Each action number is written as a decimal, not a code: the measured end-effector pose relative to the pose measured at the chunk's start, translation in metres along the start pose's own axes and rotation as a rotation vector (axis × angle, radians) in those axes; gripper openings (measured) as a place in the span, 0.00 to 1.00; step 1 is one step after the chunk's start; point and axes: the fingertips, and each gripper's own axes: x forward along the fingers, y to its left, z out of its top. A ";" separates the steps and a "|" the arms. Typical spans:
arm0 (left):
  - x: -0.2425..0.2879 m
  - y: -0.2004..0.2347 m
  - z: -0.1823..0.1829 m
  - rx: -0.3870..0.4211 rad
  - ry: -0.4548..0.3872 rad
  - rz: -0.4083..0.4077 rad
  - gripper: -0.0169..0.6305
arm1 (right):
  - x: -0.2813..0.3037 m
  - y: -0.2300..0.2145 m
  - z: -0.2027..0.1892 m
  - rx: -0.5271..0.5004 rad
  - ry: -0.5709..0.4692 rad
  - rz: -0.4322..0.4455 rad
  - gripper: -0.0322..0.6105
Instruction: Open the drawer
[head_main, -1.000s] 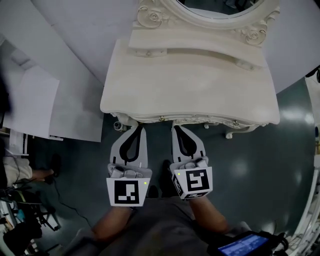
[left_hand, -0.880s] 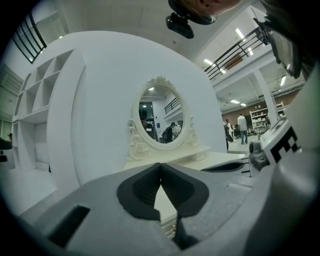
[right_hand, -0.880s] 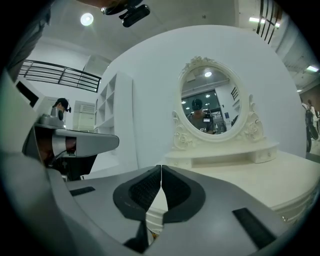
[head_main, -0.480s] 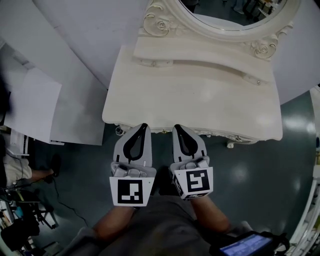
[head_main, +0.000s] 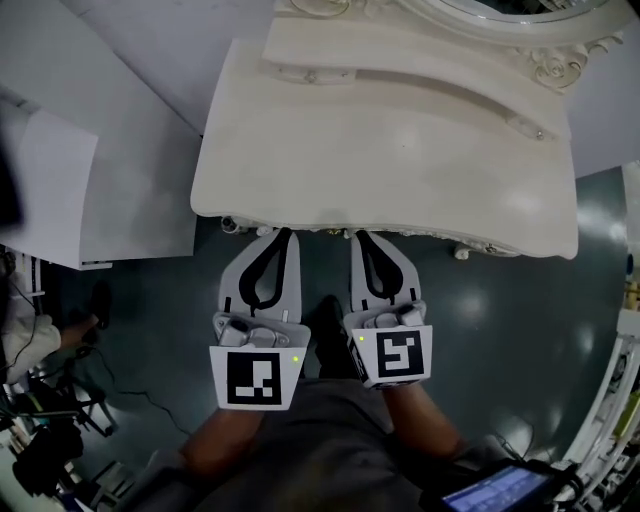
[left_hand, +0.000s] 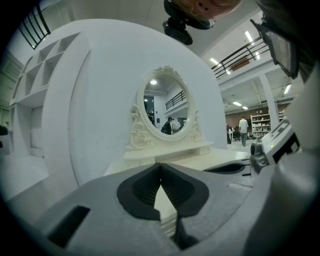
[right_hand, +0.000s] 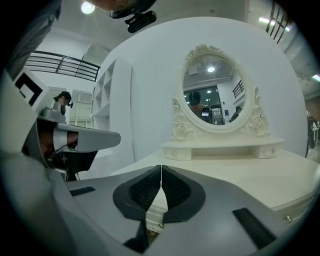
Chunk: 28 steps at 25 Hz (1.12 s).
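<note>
White curved wall backs a cream desk (head_main: 380, 170) with an oval mirror (right_hand: 214, 90). Left tongs (head_main: 283, 233) and right tongs (head_main: 358, 236) sit side by side at its front edge, both pinched shut on nothing. Tucked under that lip, the drawer (head_main: 320, 232) isn't pulled out; whether the tips touch it, I can't tell.

Head view: dim overall, corners darkened. Cream worktop (head_main: 380, 160) brightest, lit evenly from above, no hard glare. Dark floor (head_main: 510, 330) with soft pale reflections at right of frame. Deep shadow beneath worktop's front edge. Left margin murky and smeared.

Gripper views: heavy fisheye bending, black vignette round the rim. Ceiling lights (left_hand: 248, 37) blown out at upper right of the left gripper view. Single lamp (right_hand: 88, 7) flaring at upper left of the right gripper view. Left tool (left_hand: 161, 172) and right tool (right_hand: 161, 172) grey, soft, out of focus up close. Mirror (right_hand: 214, 95) fairly sharp, with a lamp glint inside.
</note>
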 end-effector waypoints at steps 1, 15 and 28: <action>-0.002 0.000 -0.007 -0.004 0.011 -0.004 0.05 | 0.000 0.003 -0.007 0.000 0.012 0.001 0.07; -0.029 -0.005 -0.119 -0.090 0.169 -0.034 0.05 | -0.010 0.034 -0.122 0.029 0.193 -0.011 0.07; -0.026 -0.005 -0.170 -0.107 0.226 -0.040 0.05 | 0.013 0.023 -0.170 0.025 0.218 -0.053 0.24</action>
